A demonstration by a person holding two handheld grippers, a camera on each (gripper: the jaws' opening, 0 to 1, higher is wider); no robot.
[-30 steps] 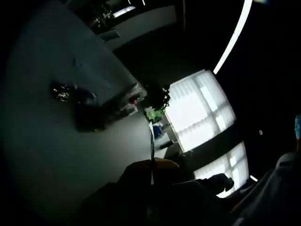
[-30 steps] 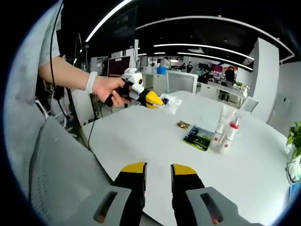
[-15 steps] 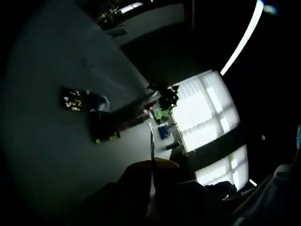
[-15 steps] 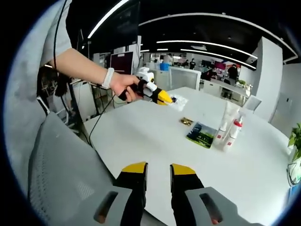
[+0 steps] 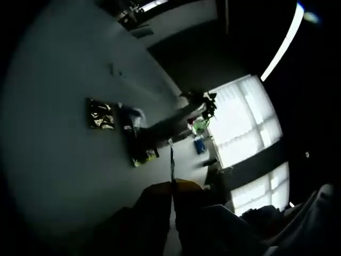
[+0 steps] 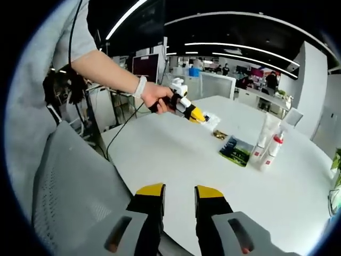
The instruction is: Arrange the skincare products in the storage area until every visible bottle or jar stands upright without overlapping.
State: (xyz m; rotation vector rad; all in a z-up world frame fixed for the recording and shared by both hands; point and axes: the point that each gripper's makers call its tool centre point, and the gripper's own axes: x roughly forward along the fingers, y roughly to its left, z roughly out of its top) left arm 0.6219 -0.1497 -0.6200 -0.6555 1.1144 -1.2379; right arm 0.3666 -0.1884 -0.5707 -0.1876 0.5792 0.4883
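On the white table (image 6: pixel 170 157) two white tubes stand upright side by side, a plain one (image 6: pixel 263 140) and one with a red cap (image 6: pixel 274 151). A dark green flat packet (image 6: pixel 236 150) lies just left of them, and a small gold sachet (image 6: pixel 219 135) lies beyond it. My left gripper (image 6: pixel 198 116), held in a person's hand, hovers over the table's far side with its yellow jaws together. My right gripper (image 6: pixel 179 191) stands open and empty at the near edge. The left gripper view is dark: my left gripper (image 5: pixel 171 184) is shut, with the sachet (image 5: pixel 100 113), the packet (image 5: pixel 145 155) and the tubes (image 5: pixel 169 120) ahead.
A clear plastic bag (image 6: pixel 212 123) lies by the left gripper's tip. A grey mesh chair back (image 6: pixel 69 197) stands at the near left edge. A potted plant (image 5: pixel 205 104) and bright windows (image 5: pixel 245 120) lie beyond the table. Desks and monitors fill the room behind.
The hand has carried my left gripper to the right over the table, nearer the plastic bag and the products. My right gripper has stayed open in place.
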